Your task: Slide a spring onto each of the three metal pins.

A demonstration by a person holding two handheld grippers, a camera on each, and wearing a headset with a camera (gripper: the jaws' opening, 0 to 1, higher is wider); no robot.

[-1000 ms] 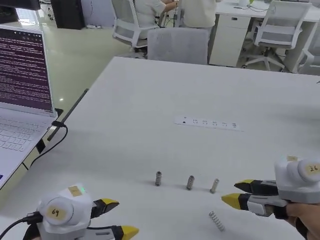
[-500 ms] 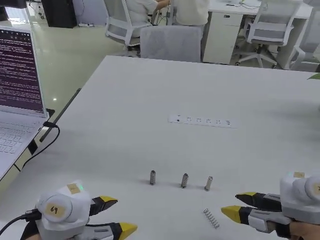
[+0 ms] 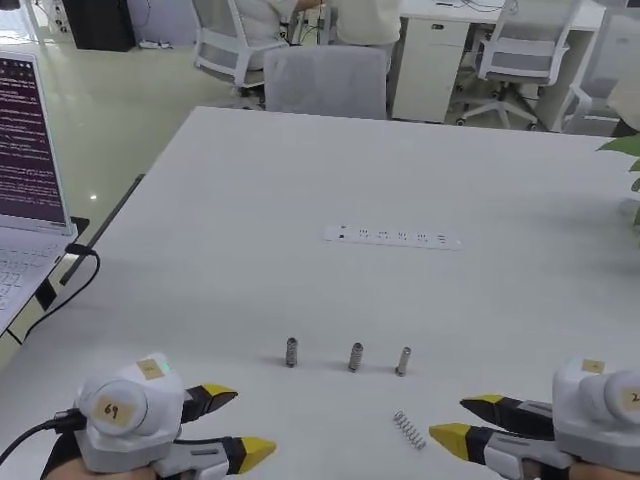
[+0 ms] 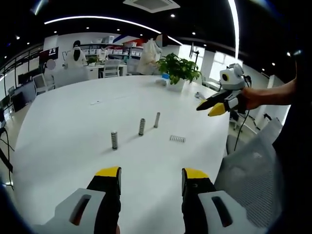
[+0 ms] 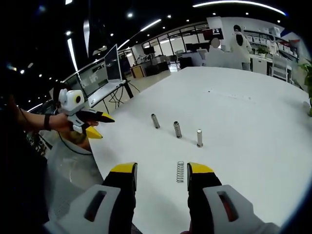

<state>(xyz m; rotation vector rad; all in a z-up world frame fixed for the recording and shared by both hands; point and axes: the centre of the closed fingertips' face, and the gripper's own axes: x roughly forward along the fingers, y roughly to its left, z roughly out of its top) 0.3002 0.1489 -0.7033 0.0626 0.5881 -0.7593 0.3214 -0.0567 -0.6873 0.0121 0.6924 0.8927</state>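
Observation:
Three metal pins stand in a row on the white table point(image 3: 300, 180). The left pin point(image 3: 291, 352) point(image 4: 114, 140) point(image 5: 155, 121) and the middle pin point(image 3: 355, 357) point(image 4: 142, 126) point(image 5: 177, 129) each carry a spring. The right pin point(image 3: 403, 361) point(image 4: 156, 120) point(image 5: 199, 138) is bare. A loose spring point(image 3: 407, 429) point(image 4: 177, 139) point(image 5: 180, 171) lies flat in front of it. My right gripper point(image 3: 462, 418) point(image 5: 161, 170) point(image 4: 214, 105) is open, its tips just right of the loose spring. My left gripper point(image 3: 240, 421) point(image 4: 151, 175) point(image 5: 92, 124) is open and empty at the near left.
A flush power strip point(image 3: 392, 237) lies mid-table beyond the pins. An open laptop point(image 3: 20, 150) with a black cable point(image 3: 60, 290) stands off the table's left edge. Office chairs point(image 3: 325, 80) and people sit behind the far edge. Plant leaves point(image 3: 628, 150) show at the right.
The head camera has drifted. My right gripper has drawn back toward the near edge and is now level with the loose spring. The left gripper has barely moved.

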